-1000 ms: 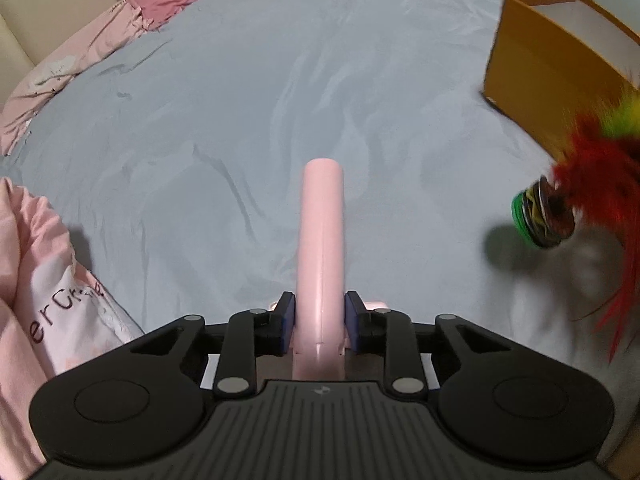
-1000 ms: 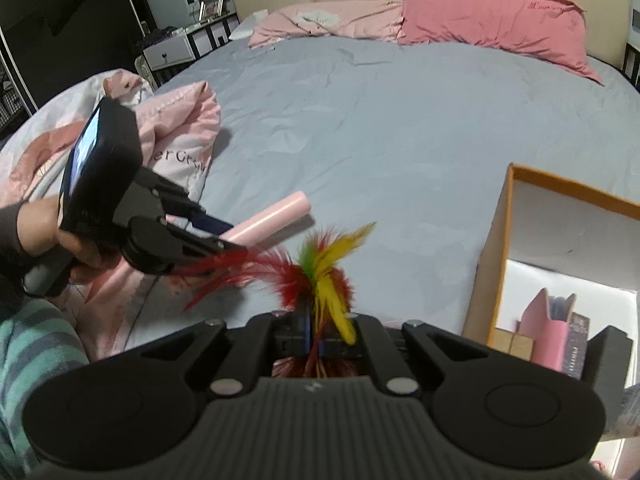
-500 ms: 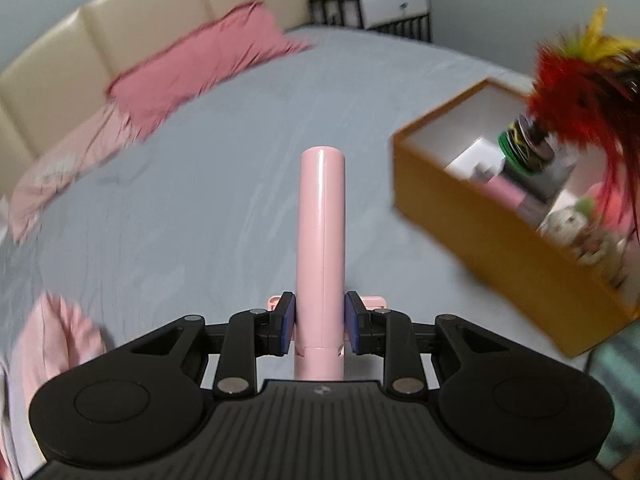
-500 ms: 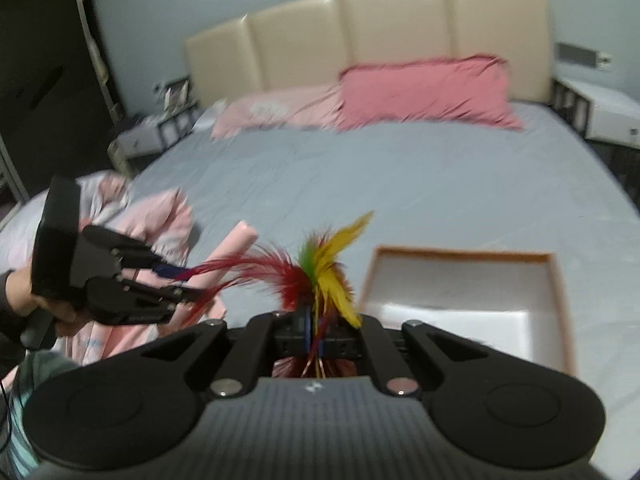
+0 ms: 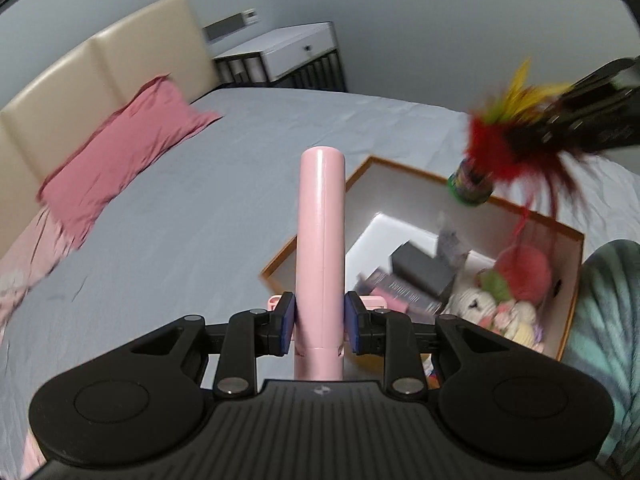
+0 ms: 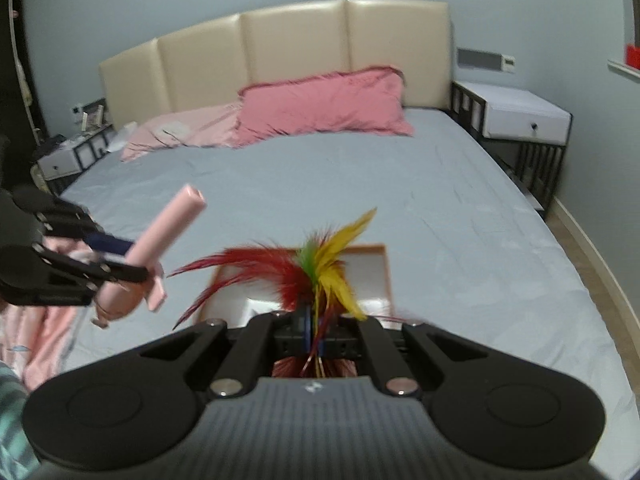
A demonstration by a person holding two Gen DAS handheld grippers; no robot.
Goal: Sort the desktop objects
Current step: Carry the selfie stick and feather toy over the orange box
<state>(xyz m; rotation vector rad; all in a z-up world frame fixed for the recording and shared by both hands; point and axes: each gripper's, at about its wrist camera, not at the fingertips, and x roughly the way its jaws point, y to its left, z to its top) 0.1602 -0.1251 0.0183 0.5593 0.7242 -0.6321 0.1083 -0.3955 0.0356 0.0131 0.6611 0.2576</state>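
Note:
My left gripper (image 5: pixel 320 320) is shut on a pink cylinder (image 5: pixel 322 220), which sticks out forward past the pads and hangs over the near left rim of the orange box (image 5: pixel 400 165). My right gripper (image 6: pixel 316 332) is shut on the feathers of a red, yellow and green feather shuttlecock (image 6: pixel 316 268). In the left wrist view the shuttlecock (image 5: pixel 504 140) hangs above the box's far side, disc base (image 5: pixel 470 184) downward. The right wrist view shows the left gripper (image 6: pixel 132 258) with the pink cylinder (image 6: pixel 168 224) at the left, and the orange box (image 6: pixel 386 276) beyond the feathers.
The box on the grey-blue bed sheet (image 5: pixel 180 220) holds plush toys (image 5: pixel 504 304), a dark box (image 5: pixel 424 268) and books. A pink pillow (image 6: pixel 320 108) and a cream headboard (image 6: pixel 280 56) lie at the far end. A white nightstand (image 6: pixel 520 116) stands right; a pink blanket (image 6: pixel 44 332) lies left.
Both grippers have risen and swung across from the bare sheet to above the orange box, each still holding its object. The box's inside has come into the left wrist view.

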